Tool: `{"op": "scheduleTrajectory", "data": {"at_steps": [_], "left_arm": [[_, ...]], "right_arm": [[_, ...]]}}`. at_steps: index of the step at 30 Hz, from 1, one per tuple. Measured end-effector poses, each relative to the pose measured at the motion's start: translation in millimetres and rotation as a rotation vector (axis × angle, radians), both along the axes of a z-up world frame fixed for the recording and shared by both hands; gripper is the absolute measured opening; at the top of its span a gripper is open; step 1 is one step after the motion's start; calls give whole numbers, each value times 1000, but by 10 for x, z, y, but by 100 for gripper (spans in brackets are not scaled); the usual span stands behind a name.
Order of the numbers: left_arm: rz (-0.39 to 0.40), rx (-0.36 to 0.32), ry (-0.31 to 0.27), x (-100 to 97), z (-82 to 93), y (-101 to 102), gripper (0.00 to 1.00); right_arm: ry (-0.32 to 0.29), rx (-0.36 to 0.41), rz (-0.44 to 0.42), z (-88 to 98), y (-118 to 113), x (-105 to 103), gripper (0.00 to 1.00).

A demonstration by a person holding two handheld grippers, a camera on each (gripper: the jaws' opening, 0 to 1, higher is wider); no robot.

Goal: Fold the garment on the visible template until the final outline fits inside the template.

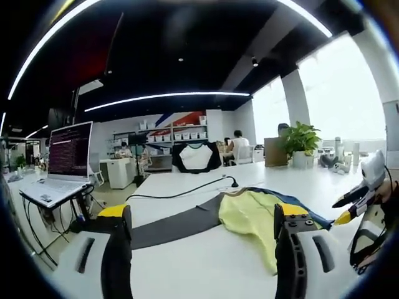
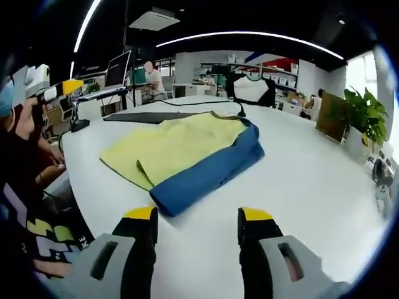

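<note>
A yellow and blue garment (image 2: 187, 149) lies folded on the white table (image 2: 299, 187), its blue edge nearest my right gripper (image 2: 198, 215). That gripper is open, empty, and a short way in front of the blue edge. Part of the dark grey template (image 2: 143, 116) shows behind the garment. In the left gripper view the yellow garment (image 1: 249, 215) lies over the dark template (image 1: 174, 225). My left gripper (image 1: 202, 212) hovers open above the table, near the garment and not touching it. The right gripper (image 1: 352, 202) enters from the right; the left gripper (image 2: 59, 90) shows at far left.
A black cable (image 1: 187, 189) runs across the table behind the template. A laptop (image 1: 62, 162) stands on a side desk. Potted plants (image 1: 300, 140) (image 2: 358, 115) sit at the table's far side. A black and white shirt (image 2: 249, 89) stands at the far end. A person's body (image 2: 31, 187) is close by.
</note>
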State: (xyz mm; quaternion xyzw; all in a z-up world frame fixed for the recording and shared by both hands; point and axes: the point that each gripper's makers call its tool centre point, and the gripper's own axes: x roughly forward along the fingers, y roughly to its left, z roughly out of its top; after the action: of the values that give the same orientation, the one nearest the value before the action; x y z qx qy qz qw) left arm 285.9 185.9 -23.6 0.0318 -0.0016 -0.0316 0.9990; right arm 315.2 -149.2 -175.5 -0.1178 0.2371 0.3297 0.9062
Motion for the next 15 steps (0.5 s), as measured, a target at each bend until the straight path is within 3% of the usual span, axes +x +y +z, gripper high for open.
{"op": "scheduleTrajectory", "data": {"at_steps": [4, 8, 15], "left_arm": [[-9, -9, 4, 11, 1, -9, 100], [-16, -13, -10, 18, 26, -56, 99], [-32, -18, 2, 57, -28, -129, 98]], "right_arm": [[3, 13, 18, 9, 43, -21, 33], [46, 51, 21, -39, 79, -30, 30], [70, 91, 57, -72, 151, -45, 14]]}}
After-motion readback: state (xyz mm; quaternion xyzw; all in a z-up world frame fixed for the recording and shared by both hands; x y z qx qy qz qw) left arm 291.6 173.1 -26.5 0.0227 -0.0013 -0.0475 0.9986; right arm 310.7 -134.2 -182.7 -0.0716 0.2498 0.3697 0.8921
